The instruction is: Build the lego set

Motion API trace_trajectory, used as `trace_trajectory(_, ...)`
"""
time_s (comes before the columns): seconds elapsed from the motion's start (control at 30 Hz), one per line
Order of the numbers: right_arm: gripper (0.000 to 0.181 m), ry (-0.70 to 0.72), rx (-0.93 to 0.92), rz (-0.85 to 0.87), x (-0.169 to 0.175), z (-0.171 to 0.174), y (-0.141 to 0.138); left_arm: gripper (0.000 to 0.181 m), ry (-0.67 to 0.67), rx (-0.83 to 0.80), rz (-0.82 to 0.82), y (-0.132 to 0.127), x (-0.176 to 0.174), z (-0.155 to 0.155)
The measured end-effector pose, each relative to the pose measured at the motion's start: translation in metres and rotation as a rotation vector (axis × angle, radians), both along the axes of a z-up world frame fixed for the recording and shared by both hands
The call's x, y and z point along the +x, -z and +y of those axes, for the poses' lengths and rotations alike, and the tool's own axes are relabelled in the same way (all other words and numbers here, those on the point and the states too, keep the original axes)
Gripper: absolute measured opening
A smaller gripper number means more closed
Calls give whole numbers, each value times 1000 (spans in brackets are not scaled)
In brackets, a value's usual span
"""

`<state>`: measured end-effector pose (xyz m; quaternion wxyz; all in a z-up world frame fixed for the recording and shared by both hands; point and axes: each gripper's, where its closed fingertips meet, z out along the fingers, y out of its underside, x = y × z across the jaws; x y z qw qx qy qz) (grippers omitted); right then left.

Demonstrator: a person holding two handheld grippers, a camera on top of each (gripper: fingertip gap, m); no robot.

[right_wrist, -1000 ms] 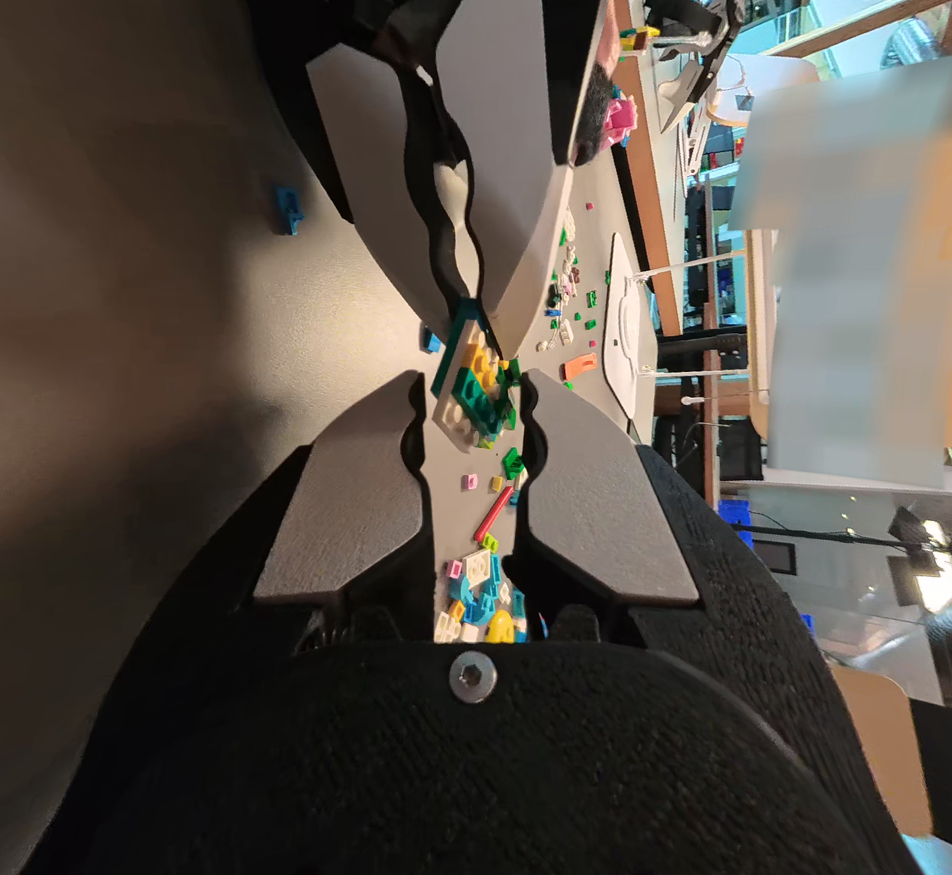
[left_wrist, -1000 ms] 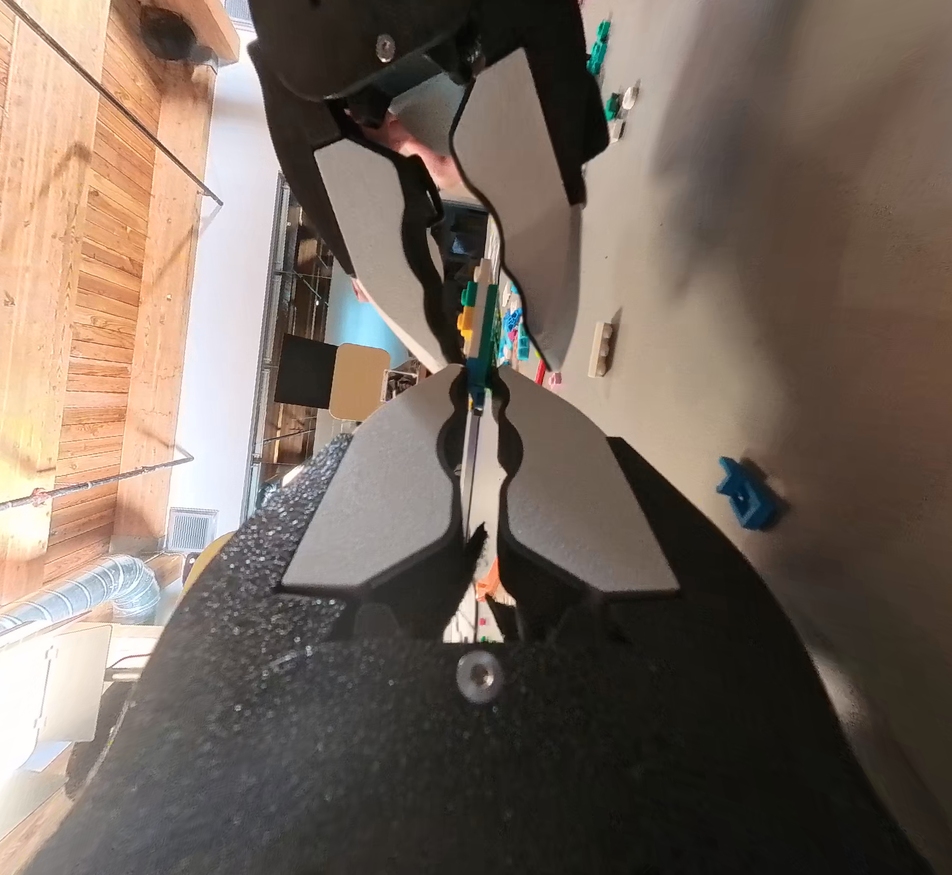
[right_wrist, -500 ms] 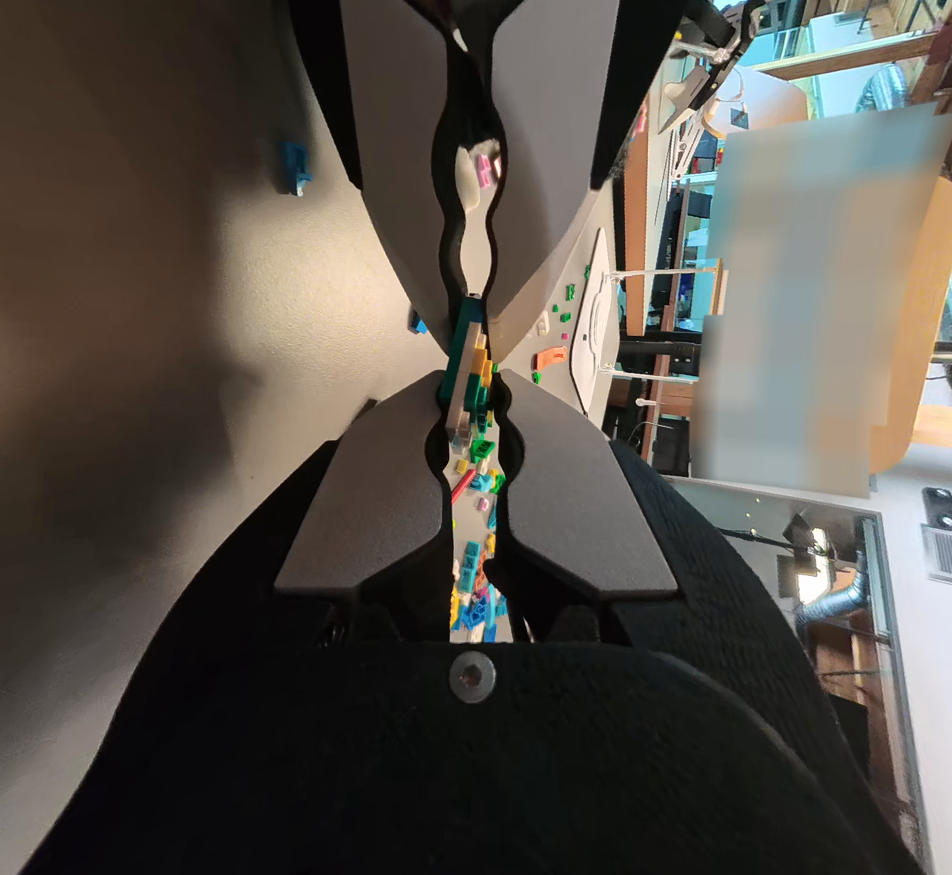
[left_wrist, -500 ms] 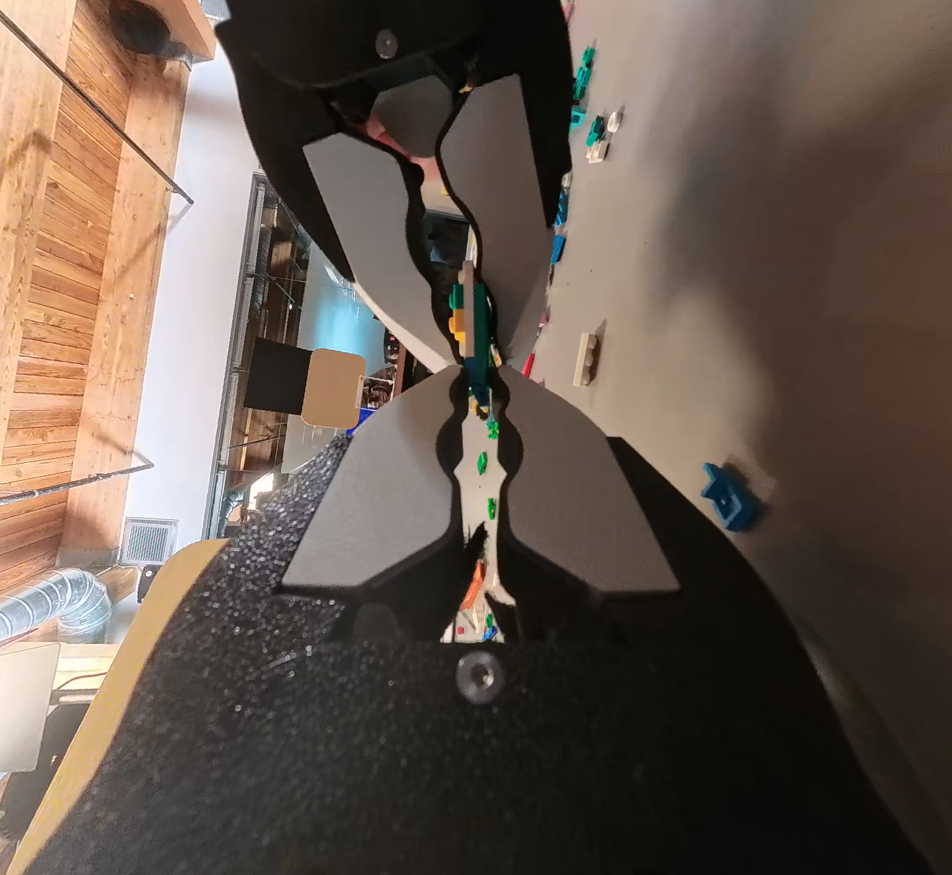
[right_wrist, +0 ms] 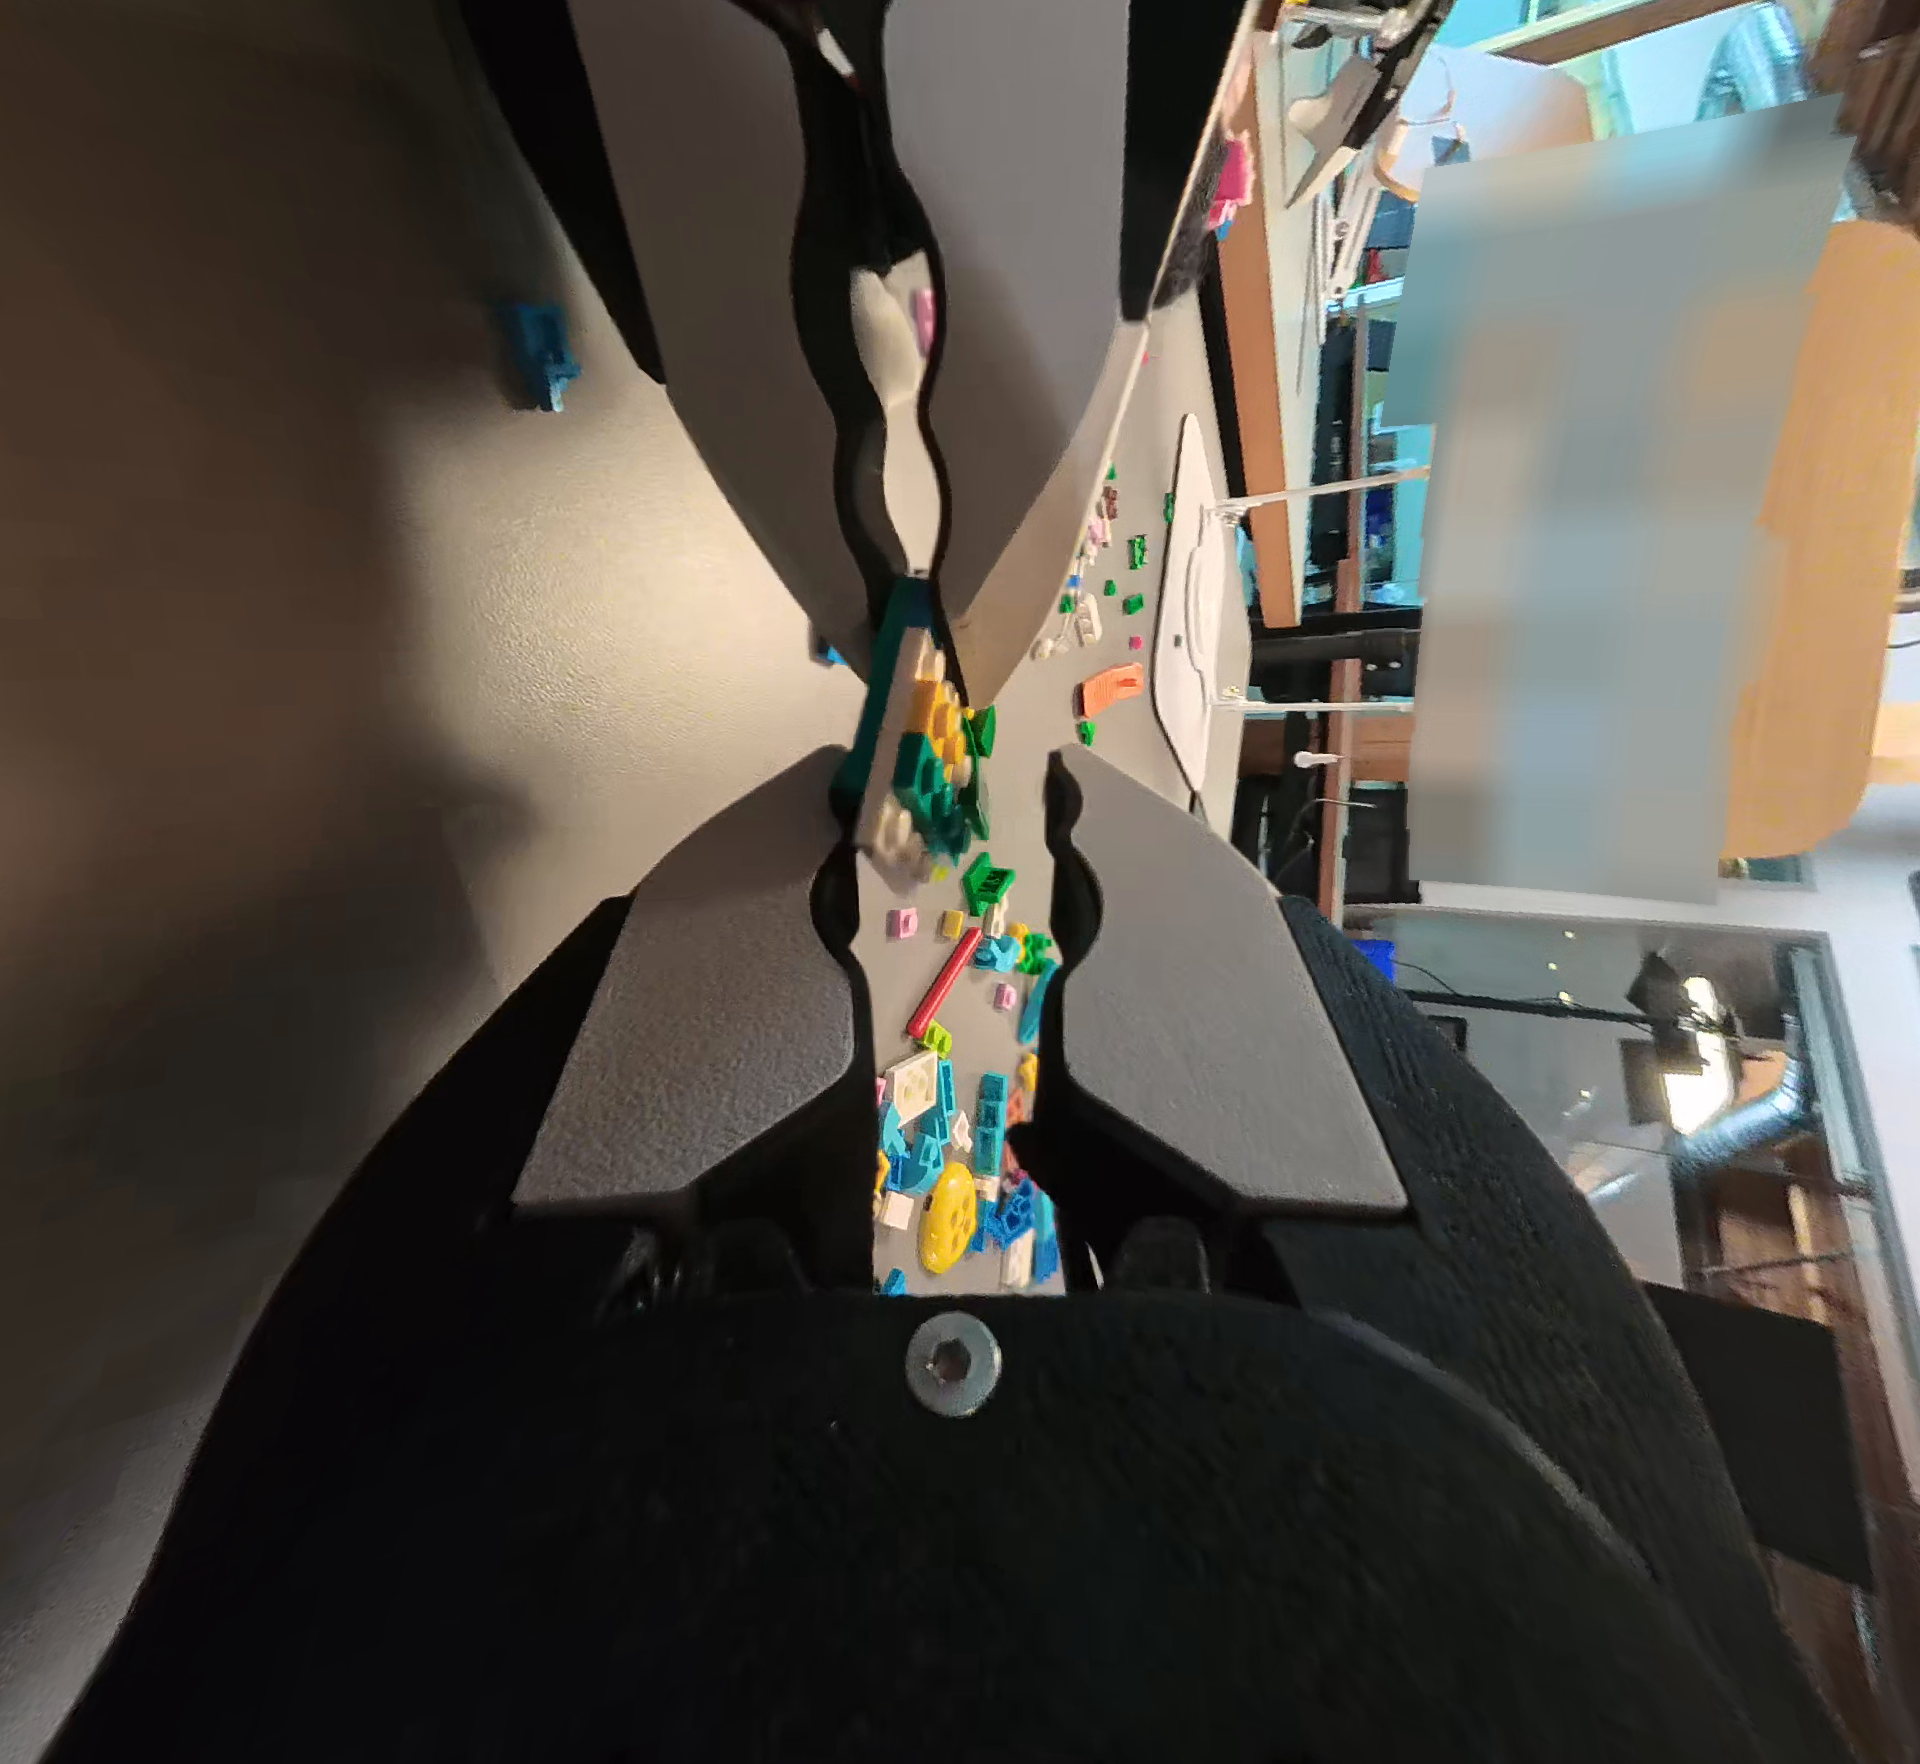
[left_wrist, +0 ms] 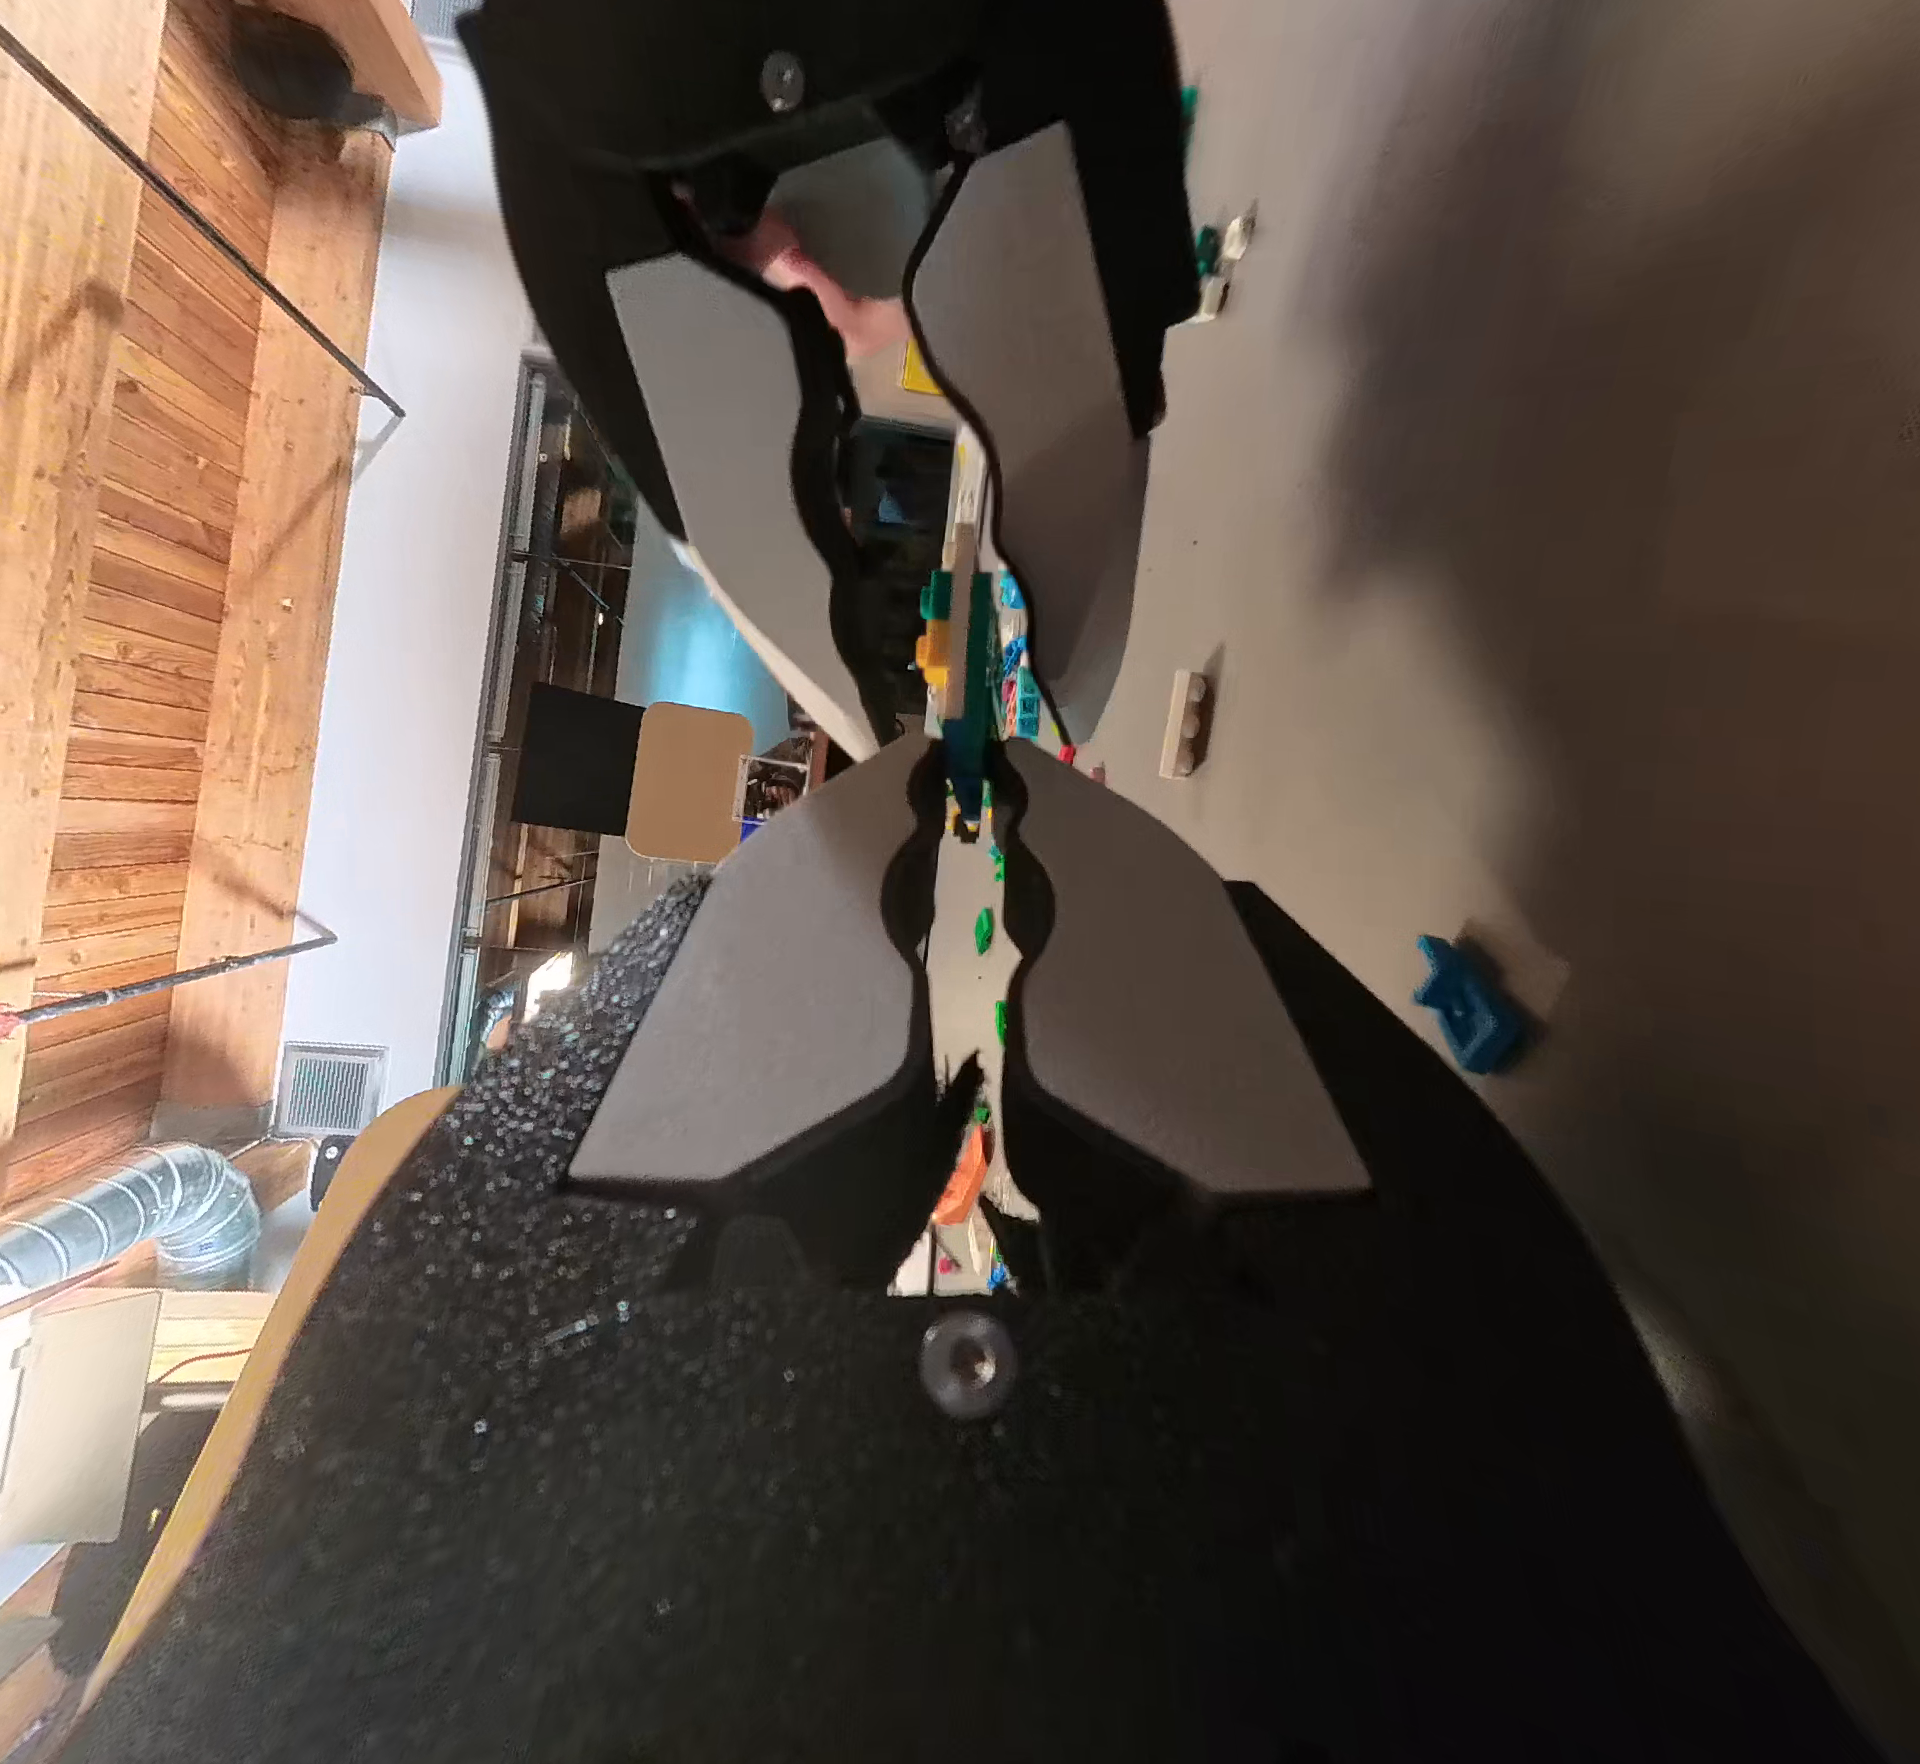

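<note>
A small lego assembly (left_wrist: pixel 961 644), a teal plate with white, yellow and green pieces on it, is held edge-on above the grey table (left_wrist: pixel 1558 467). My left gripper (left_wrist: pixel 964 758) is shut on the plate's end. In the right wrist view the assembly (right_wrist: pixel 920 758) leans against one finger of my right gripper (right_wrist: pixel 945 758), which is open with its fingers on either side of the assembly. The left gripper (right_wrist: pixel 914 602) comes in from the top there, pinching the plate's far end. The right gripper (left_wrist: pixel 977 675) faces me in the left wrist view.
A blue piece (left_wrist: pixel 1470 1013) and a tan plate (left_wrist: pixel 1190 712) lie on the table. A pile of loose coloured pieces (right_wrist: pixel 956 1153), a red bar (right_wrist: pixel 943 982), an orange tool (right_wrist: pixel 1112 688) and a white tray (right_wrist: pixel 1195 634) lie beyond the grippers. My left and right fingertips are right by each other.
My right gripper was open a second ago, closed on the assembly half a second ago, and has opened again. The left gripper has kept its grip on the plate.
</note>
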<state>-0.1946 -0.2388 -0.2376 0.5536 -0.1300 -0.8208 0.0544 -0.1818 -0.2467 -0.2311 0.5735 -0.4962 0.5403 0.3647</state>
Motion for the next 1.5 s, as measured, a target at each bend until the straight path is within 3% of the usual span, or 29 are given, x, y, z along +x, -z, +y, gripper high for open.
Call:
trace_trajectory(0.23,15,7,63,143,4,-4,-10,7,-15,8,-29,-4,-3,1)
trace_trajectory(0.33,21,-7,125,200,5,-7,-15,7,-20,-1,-40,-4,-4,2)
trace_trajectory(0.77,10,-27,155,206,8,-14,-14,8,-12,28,-43,-6,-3,2)
trace_trajectory(0.9,10,-33,137,220,9,-16,-19,29,-26,63,-116,-17,-6,2)
trace_trajectory(1.03,10,-50,113,211,10,-20,-20,35,-69,26,-156,-15,-16,7)
trace_trajectory(1.5,10,-106,35,184,13,-35,-24,11,-26,21,-91,-10,-8,2)
